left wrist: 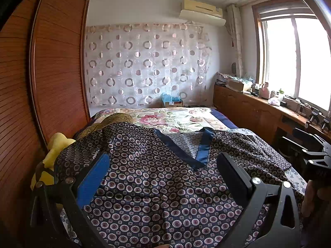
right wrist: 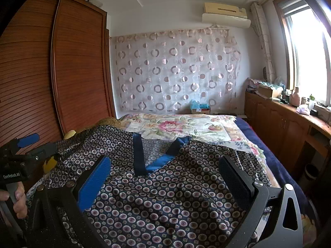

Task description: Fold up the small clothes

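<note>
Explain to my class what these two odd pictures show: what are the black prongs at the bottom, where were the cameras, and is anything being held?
No robot is here: a person holds a two-finger grabbing tool in each hand, each carrying a wide-angle camera looking along its fingers. One picture comes from the left gripper, the other from the right gripper. The prongs are those fingers, one padded blue. On the bed lies a dark patterned garment with blue neck trim. Both grippers stand wide open above it, holding nothing.

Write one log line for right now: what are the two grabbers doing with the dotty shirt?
left gripper: open, above garment | right gripper: open, above garment | dotted garment: spread on bed, unfolded | held: nothing
</note>
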`<state>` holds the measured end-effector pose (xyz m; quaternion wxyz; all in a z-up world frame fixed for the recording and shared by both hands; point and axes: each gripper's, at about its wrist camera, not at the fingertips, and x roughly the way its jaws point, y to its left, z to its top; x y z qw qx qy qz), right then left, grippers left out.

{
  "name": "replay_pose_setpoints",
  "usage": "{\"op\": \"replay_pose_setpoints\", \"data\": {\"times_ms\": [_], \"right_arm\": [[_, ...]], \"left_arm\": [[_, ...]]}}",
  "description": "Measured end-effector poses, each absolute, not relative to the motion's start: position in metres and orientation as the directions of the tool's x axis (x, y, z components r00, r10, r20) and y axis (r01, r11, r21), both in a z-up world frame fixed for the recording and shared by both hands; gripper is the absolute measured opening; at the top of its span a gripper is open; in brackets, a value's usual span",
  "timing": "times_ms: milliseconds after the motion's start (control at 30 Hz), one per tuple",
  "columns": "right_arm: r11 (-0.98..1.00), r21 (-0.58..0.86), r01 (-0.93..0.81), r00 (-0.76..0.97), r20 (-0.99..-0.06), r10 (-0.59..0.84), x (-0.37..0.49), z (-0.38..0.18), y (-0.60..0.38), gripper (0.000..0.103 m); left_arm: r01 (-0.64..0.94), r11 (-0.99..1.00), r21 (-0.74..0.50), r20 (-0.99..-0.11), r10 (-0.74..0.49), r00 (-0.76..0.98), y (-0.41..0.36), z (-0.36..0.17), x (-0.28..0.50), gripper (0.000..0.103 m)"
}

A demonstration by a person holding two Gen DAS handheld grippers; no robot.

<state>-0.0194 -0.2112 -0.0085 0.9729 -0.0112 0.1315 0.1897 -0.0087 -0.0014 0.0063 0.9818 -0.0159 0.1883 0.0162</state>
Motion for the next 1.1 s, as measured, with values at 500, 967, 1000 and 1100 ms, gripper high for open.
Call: {"op": "replay_pose_setpoints", "data": {"times_ms": [500, 967, 1000, 1100], "right_arm": [[0.928, 0.026, -0.373, 0.892, -0.265, 0.366, -0.0197, -0.0096, -0.2120, 0.103], [0.929, 0.031, -0.370, 0.892, -0.268, 0.364, -0.0189, -0.0093, -0.2123, 0.103], [0.929, 0.031, -0.369, 0.892, -0.268, 0.364, -0.0187, -0.0092, -0.2125, 0.103], [0.930, 0.031, -0.367, 0.893, -0.267, 0.362, -0.0179, -0.0088, -0.2130, 0.103]], "left_arm": [[-0.037, 0.999, -0.024, -0.368, 0.025, 0.929, -0.0022, 0.0065, -0.0098, 0.103], [-0.040, 0.999, -0.026, -0.367, 0.028, 0.930, -0.0020, 0.0074, -0.0102, 0.103], [-0.040, 0.999, -0.025, -0.366, 0.028, 0.930, -0.0021, 0.0085, -0.0108, 0.103], [-0.040, 0.999, -0.024, -0.364, 0.029, 0.931, -0.0020, 0.0092, -0.0108, 0.103]]}}
